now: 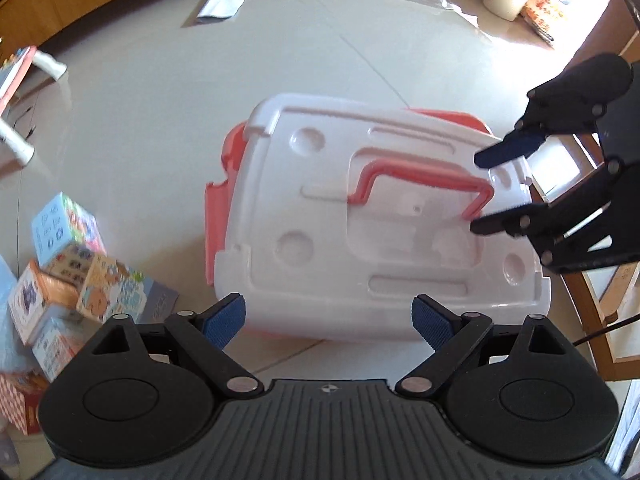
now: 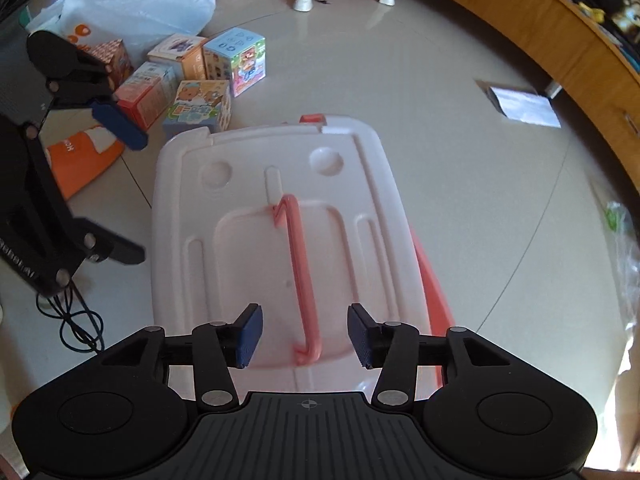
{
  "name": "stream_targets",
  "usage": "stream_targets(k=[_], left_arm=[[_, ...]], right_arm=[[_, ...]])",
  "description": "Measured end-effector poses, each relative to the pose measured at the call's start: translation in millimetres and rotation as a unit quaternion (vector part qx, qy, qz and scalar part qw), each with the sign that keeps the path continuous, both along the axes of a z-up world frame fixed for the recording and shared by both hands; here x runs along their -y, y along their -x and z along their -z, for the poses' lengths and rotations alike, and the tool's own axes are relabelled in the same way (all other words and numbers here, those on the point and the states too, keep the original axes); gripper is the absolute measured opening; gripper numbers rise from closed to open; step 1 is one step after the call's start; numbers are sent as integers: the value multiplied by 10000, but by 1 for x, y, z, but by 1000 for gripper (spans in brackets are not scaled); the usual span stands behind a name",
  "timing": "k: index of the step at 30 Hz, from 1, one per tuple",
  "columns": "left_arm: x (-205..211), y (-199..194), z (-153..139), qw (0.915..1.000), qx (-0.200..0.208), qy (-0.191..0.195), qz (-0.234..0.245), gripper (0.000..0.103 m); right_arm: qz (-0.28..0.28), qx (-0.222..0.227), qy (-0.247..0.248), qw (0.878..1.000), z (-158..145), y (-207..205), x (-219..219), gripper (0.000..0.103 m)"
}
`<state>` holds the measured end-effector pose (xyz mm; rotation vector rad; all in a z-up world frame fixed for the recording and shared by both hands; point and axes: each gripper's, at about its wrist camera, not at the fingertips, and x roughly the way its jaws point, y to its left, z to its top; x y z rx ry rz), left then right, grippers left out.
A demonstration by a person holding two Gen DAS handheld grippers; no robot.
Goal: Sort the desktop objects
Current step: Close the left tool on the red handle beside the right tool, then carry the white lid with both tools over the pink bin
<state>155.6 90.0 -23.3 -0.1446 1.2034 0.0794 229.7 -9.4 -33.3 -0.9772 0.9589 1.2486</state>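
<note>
Storage box (image 1: 380,232) with its white lid (image 2: 276,240) sits mid-frame on the floor (image 1: 160,120). Right tool (image 2: 305,334) has its pads spread either side of the pink handle (image 2: 302,280), not gripping. Left tool (image 1: 328,320) is wide open, empty. Toy boxes (image 2: 192,76) at upper left.

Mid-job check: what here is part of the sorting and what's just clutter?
Job:
storage box lid
pink handle
toy cartons
right tongs, open over the handle
left tongs, open

Lying about:
plastic bag
paper packet
black cable
</note>
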Motion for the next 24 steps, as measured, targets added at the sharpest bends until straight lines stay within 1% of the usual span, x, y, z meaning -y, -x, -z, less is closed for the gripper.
stream_targets(k=[2, 4, 6, 8, 10, 12, 14, 16, 17, 18, 20, 22, 23, 24], left_arm=[[5, -15, -3, 9989, 39, -156, 443, 82], [11, -30, -3, 9955, 64, -291, 902, 79], [17, -43, -1, 9901, -16, -484, 1320, 70], [23, -54, 2, 9842, -36, -680, 1634, 65], [26, -63, 5, 9806, 24, -755, 1810, 62], [27, -71, 9, 9774, 25, -773, 1969, 50], [28, -76, 14, 9747, 23, -753, 2107, 46], [28, -80, 18, 9717, 75, -701, 2254, 40], [29, -81, 20, 9700, 89, -655, 2341, 33], [29, -82, 22, 9692, 74, -623, 2383, 28], [28, -84, 27, 9675, 53, -611, 2453, 24], [26, -83, 31, 9668, 40, -637, 2473, 20], [25, -83, 32, 9677, 13, -596, 2450, 16], [21, -84, 32, 9691, 6, -541, 2405, 15]], right_arm=[[152, -62, -37, 9999, 4, -2, 10, 41], [270, -98, -100, 9995, 6, -3, 16, 37], [333, -136, -132, 9993, 5, -6, 20, 33], [359, -160, -130, 9991, 6, -8, 20, 31], [336, -157, -119, 9992, 6, -8, 18, 30], [312, -155, -128, 9993, 7, -8, 16, 29], [291, -112, -82, 9995, 10, -8, 13, 20], [288, -39, -32, 9996, 12, -8, 11, 14], [315, -13, -20, 9995, 13, -9, 10, 14], [352, -31, -14, 9994, 14, -10, 9, 14], [430, -141, -11, 9990, 16, -13, 8, 10], [436, -169, 9, 9989, 16, -14, 7, 10], [410, -171, 35, 9990, 16, -14, 7, 9], [376, -171, 63, 9991, 16, -14, 6, 9]])
